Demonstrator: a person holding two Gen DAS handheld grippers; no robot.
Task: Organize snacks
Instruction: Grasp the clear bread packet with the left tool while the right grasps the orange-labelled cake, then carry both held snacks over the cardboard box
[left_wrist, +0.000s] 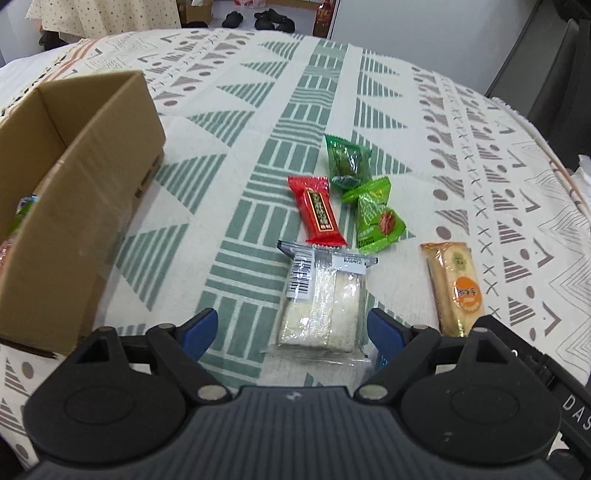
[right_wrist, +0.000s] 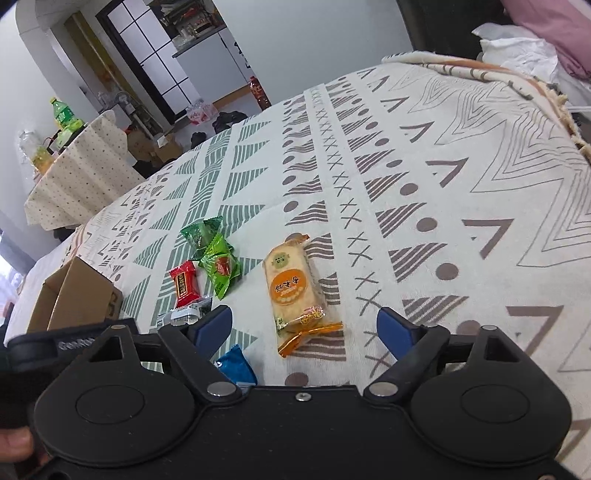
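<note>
Several wrapped snacks lie on the patterned tablecloth (left_wrist: 258, 110). A clear pack of white bars (left_wrist: 321, 306) sits between the fingers of my left gripper (left_wrist: 293, 328), which is open; its right finger is close to the pack's edge. Beyond it lie a red bar (left_wrist: 317, 210) and two green packets (left_wrist: 345, 160) (left_wrist: 376, 218). An orange cracker pack (right_wrist: 291, 288) lies between the fingers of my open right gripper (right_wrist: 304, 328), touching neither. A blue packet (right_wrist: 236, 365) lies just under its left finger.
An open cardboard box (left_wrist: 92, 184) stands at the left with some snacks inside; it also shows in the right wrist view (right_wrist: 81, 295). A second table with a dotted cloth (right_wrist: 81, 173) and bottles stands beyond. A white bag (right_wrist: 517, 48) lies at the far right edge.
</note>
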